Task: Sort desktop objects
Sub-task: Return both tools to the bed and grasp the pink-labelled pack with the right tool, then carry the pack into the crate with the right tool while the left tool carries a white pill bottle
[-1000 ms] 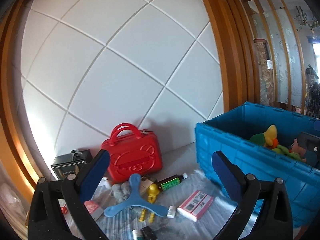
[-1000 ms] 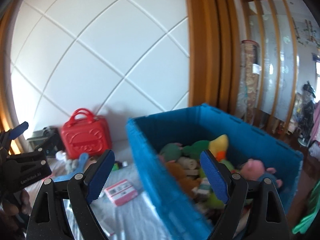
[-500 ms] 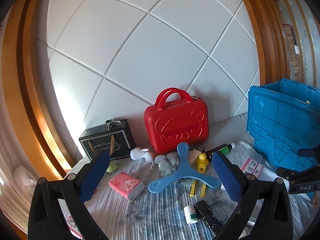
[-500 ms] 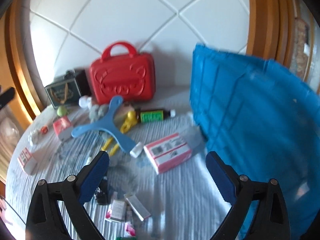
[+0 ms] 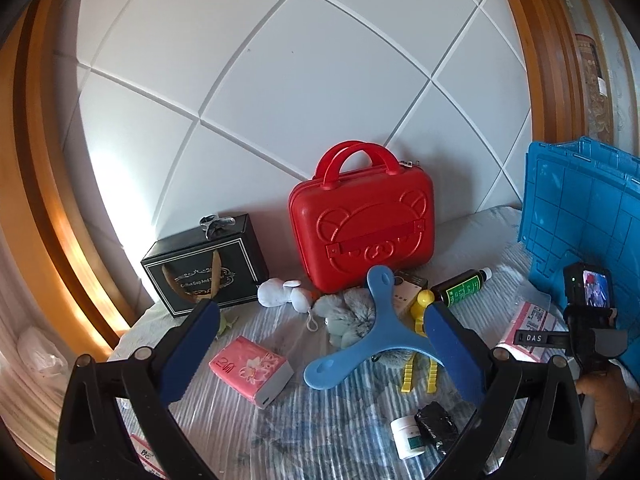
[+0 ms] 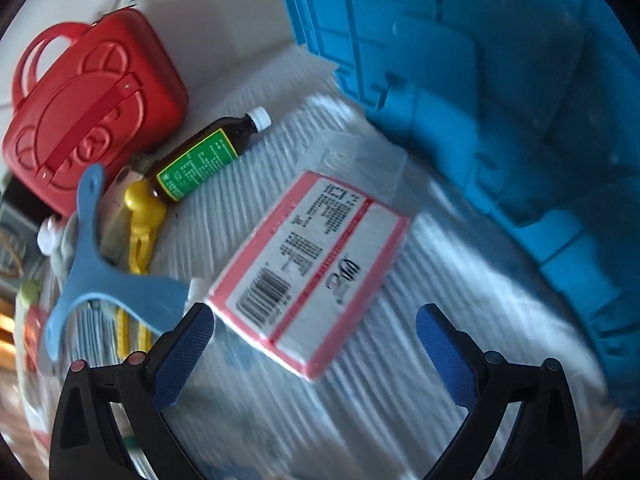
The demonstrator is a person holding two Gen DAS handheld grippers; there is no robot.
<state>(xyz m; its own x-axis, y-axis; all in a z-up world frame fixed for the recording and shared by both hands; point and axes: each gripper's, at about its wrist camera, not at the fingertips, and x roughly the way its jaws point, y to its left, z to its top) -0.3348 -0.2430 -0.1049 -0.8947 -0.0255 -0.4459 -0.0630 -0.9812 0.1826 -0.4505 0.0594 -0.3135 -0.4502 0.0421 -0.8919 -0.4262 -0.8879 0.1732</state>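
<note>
from the left wrist view, the left claw (image 5: pixel 320 344) stands wide open with nothing between its blue pads, hanging over a striped covered surface (image 5: pixel 344 432) strewn with small things. the red case (image 5: pixel 362 228) with the bear face stands upright against the white panelled wall (image 5: pixel 280 80) and serves as the landmark. left of the red case sits a black gift box (image 5: pixel 204 268). in front of the case lie a white plush (image 5: pixel 282 292), a grey plush (image 5: pixel 348 316) and a blue three-armed boomerang (image 5: pixel 374 340), the boomerang lying over the grey plush. nearer the camera than the case, to the left, lies a pink tissue pack (image 5: pixel 250 370). right of the case's foot lies a dark bottle (image 5: pixel 464 288) with a green label, and beyond it stands the blue crate (image 5: pixel 580 232). the right claw's body shows by the crate at the frame's right edge.

from the right wrist view, blurred, the right claw (image 6: pixel 316 332) has just been opening and stands wide apart, empty, tilted down over a pink-edged box (image 6: pixel 316 264) with a barcode. that box lies on the striped surface to the right of the red case (image 6: pixel 92 104), beside the blue crate (image 6: pixel 500 80). the dark bottle (image 6: pixel 204 160) lies between case and box, touching a yellow toy (image 6: pixel 142 216); the blue boomerang (image 6: pixel 100 276) lies below the case.
</note>
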